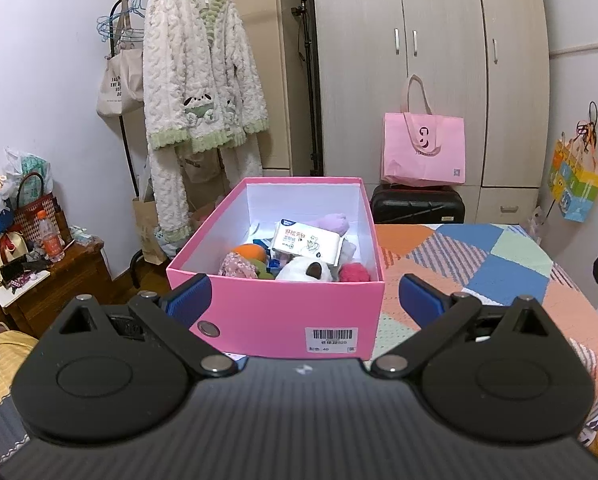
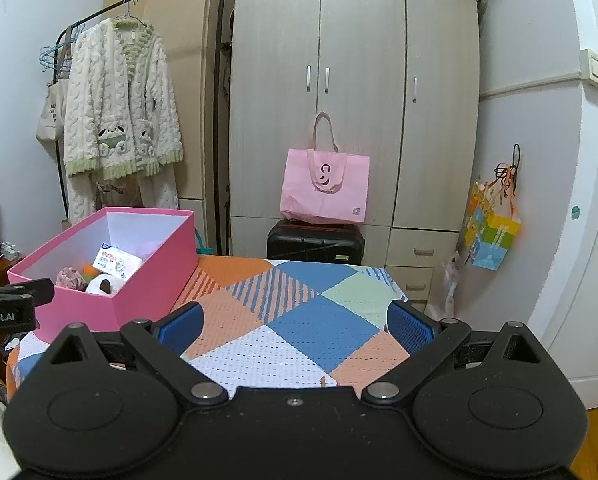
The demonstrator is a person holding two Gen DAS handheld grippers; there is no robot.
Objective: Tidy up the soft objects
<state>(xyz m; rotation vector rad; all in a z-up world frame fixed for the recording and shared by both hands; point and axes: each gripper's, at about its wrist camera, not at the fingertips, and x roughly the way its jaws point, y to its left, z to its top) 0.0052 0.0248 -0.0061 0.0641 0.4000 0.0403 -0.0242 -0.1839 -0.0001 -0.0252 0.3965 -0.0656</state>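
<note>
- Two grippers, both spread wide with nothing between the blue pads: the left gripper faces the near end of a pink box, the right gripper hangs over bare tablecloth.
- Patchwork cloth in orange, blue, mint and white covers the table; the box sits at its left edge.
- Behind stand a pale wardrobe, a black suitcase with a pink tote bag on top, and a rail holding a fluffy white robe with green trim.
- Only the left view shows a wooden side table crowded with a bottle and bags; only the right view shows a door and the left gripper's black tip beside the box.
- Inside the box lie soft things: a tissue pack on top, a lilac cloth, an orange piece, a floral piece, a white plush with a dark patch, and a pink pompom.
</note>
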